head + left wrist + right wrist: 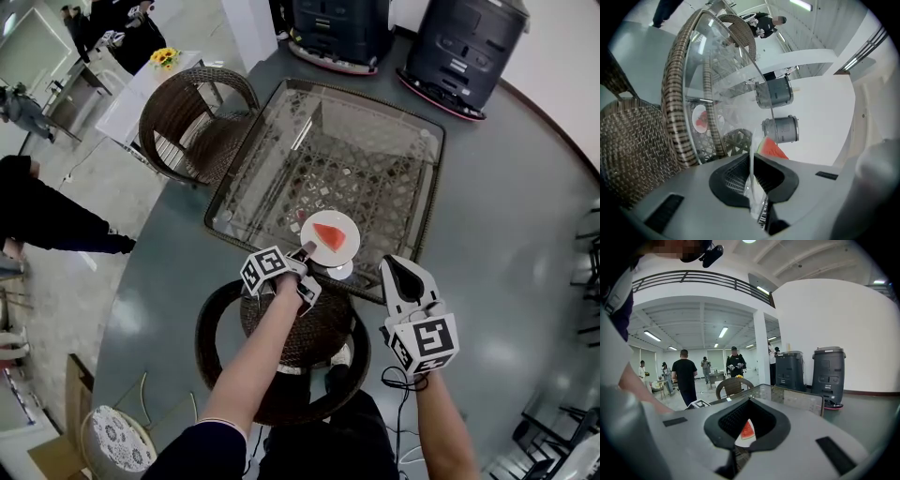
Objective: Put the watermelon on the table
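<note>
A red watermelon slice (328,236) lies on a small white plate (345,225) over the near edge of the glass table (394,122). My left gripper (305,253) is shut on the plate's near rim. In the left gripper view the plate (751,180) runs edge-on between the gripper's (752,157) pads, with the slice (771,149) just past them. My right gripper (403,279) hangs to the right of the plate, apart from it, jaws together and nothing in them. Through the right gripper's (746,403) jaws I see the slice (747,430).
A wicker chair (192,122) stands at the table's far left corner, and a round wicker seat (281,347) is right below me. Two dark bins (464,47) stand beyond the table. People stand farther off at the left.
</note>
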A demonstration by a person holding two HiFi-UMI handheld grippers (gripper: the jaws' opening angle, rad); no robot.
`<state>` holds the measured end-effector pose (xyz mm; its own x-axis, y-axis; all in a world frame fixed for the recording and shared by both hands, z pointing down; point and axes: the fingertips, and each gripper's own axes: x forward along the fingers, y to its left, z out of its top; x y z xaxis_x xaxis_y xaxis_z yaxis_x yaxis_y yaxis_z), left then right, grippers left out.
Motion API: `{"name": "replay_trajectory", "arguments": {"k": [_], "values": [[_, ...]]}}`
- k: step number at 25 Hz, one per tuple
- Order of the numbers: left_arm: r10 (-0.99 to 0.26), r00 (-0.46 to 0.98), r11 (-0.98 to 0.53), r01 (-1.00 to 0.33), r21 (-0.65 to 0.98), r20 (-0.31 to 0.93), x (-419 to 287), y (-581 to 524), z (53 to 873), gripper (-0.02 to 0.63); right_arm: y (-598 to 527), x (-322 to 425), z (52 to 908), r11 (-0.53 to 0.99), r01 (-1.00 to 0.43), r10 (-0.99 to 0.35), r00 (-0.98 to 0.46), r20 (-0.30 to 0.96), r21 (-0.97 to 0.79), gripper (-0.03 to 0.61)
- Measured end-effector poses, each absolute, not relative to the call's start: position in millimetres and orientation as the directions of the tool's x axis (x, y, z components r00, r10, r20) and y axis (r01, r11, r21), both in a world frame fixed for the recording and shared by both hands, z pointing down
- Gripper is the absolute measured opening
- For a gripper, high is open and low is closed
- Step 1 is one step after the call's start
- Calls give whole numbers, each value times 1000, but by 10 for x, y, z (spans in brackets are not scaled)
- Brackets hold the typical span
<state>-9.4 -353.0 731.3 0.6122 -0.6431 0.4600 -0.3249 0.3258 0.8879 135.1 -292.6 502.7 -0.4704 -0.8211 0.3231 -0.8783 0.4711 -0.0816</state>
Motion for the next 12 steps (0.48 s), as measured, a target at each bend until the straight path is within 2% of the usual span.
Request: {"name": "replay_trajectory", "arguments": {"k": [12], "values": [[-622,571,338,-422,841,536,-83,-3536,7340,21,-2912,1382,5019,465,-880,-825,-469,315,-93,2]]}}
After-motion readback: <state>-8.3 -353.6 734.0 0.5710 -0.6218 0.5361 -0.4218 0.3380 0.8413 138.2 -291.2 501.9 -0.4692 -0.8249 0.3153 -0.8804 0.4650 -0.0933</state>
